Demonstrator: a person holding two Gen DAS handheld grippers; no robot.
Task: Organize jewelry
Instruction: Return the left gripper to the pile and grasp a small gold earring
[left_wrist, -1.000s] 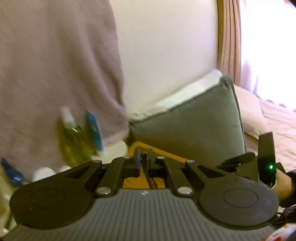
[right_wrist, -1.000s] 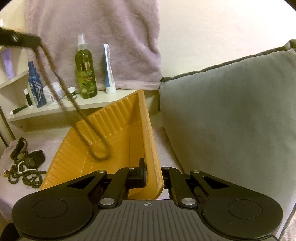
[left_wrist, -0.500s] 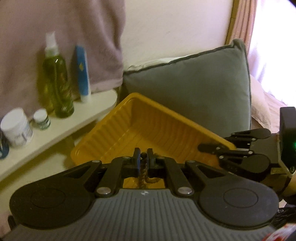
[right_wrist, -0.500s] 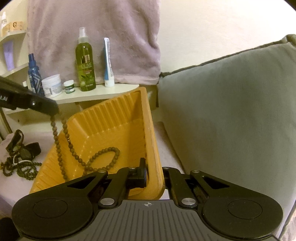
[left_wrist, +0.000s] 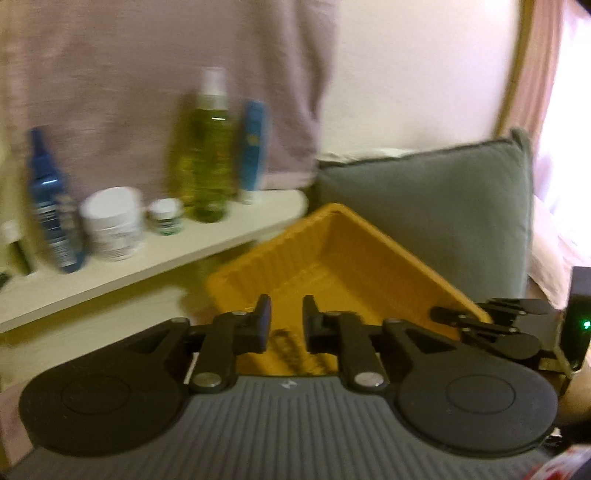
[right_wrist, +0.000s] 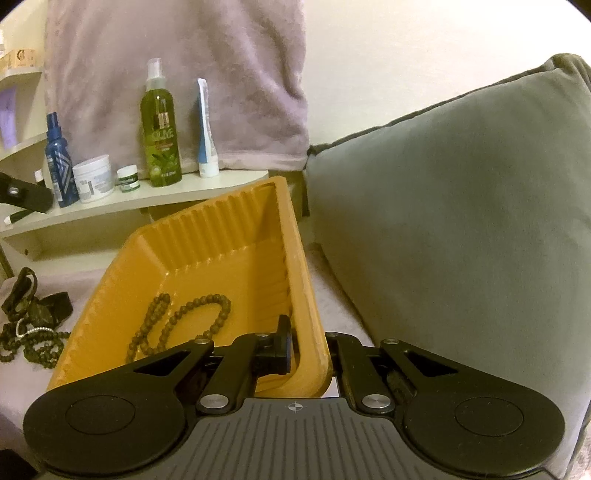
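Observation:
A yellow ribbed tray rests tilted on the bed; it also shows in the left wrist view. A brown bead necklace lies loose inside it. My right gripper is shut on the tray's near right rim. My left gripper is open and empty above the tray's near side; the beads show blurred below it. More dark bead jewelry lies in a pile on the bed left of the tray.
A grey cushion stands right of the tray. A white shelf behind holds a green spray bottle, a blue bottle, jars and a tube. A mauve towel hangs above.
My left gripper lowered the bead necklace into the tray, opened and let it go. It has drawn back to the left. The right gripper kept its hold on the tray.

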